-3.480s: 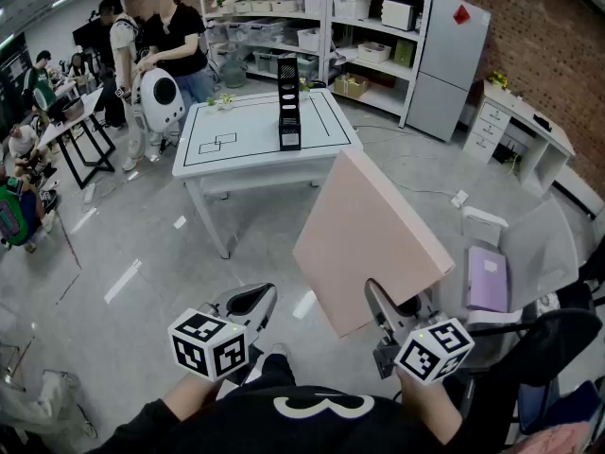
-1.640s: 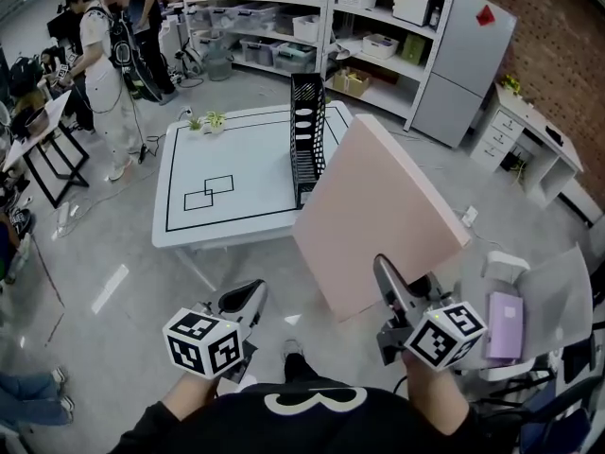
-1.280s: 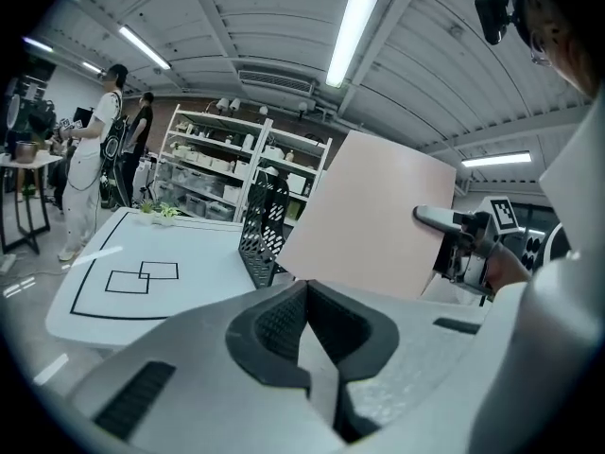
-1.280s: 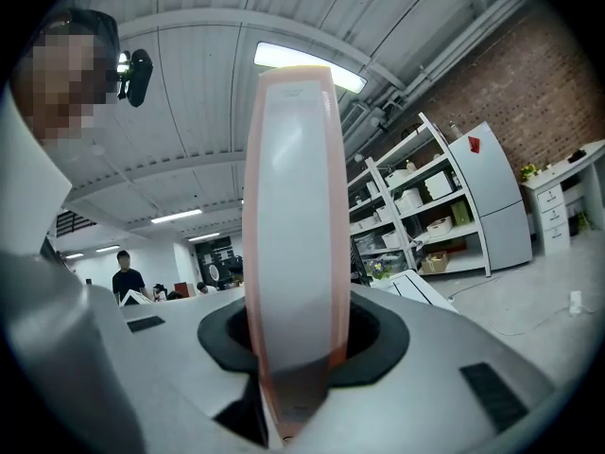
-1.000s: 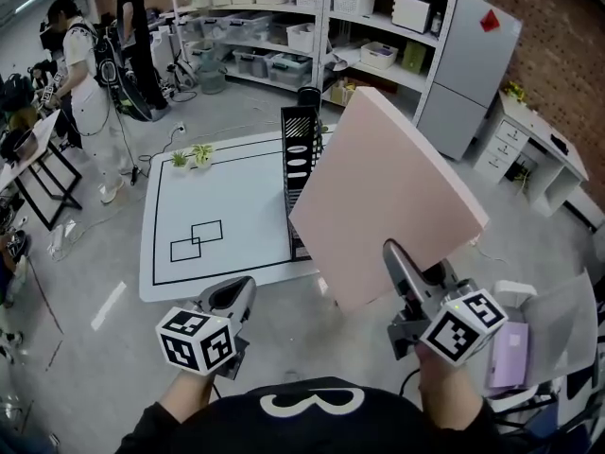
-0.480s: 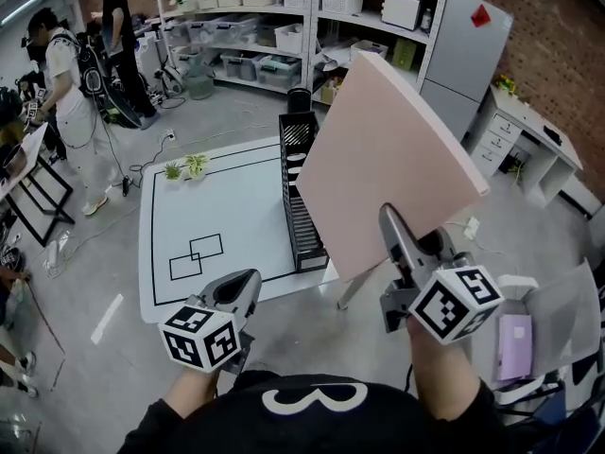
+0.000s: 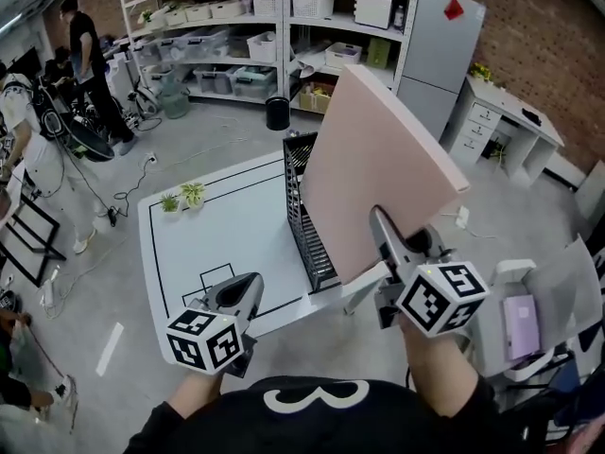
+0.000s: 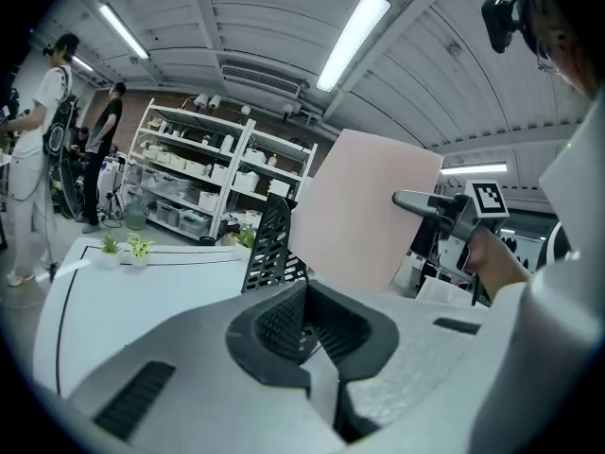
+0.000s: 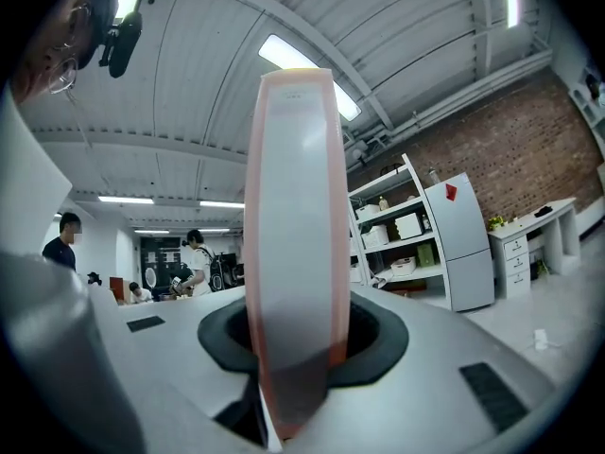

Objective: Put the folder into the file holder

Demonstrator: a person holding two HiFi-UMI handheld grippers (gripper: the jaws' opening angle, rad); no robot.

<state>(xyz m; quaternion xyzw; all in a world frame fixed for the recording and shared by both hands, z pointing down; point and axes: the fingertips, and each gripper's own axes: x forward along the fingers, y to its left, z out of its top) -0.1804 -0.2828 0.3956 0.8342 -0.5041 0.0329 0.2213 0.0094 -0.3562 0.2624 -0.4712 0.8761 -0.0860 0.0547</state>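
My right gripper (image 7: 389, 244) is shut on the lower edge of a thick pink folder (image 7: 373, 168), which tilts up and away over the table's near right corner. In the right gripper view the folder's spine (image 9: 291, 235) stands upright between the jaws. The black mesh file holder (image 7: 304, 218) stands on the white table (image 7: 217, 230), partly hidden behind the folder; it also shows in the left gripper view (image 8: 272, 244) beside the folder (image 8: 364, 206). My left gripper (image 7: 238, 296) hangs low at the table's near edge, jaws shut and nothing in them (image 8: 317, 334).
Two small potted plants (image 7: 181, 197) stand at the table's far left corner. Shelving with storage bins (image 7: 246, 26) and a grey fridge (image 7: 435, 36) line the back wall. People stand at the left (image 7: 85, 60). A chair with a purple pad (image 7: 522, 320) is at my right.
The table and file holder have come closer beneath the folder as I stepped forward. The right gripper still holds the folder, shifted slightly left and down. The left gripper stays low.
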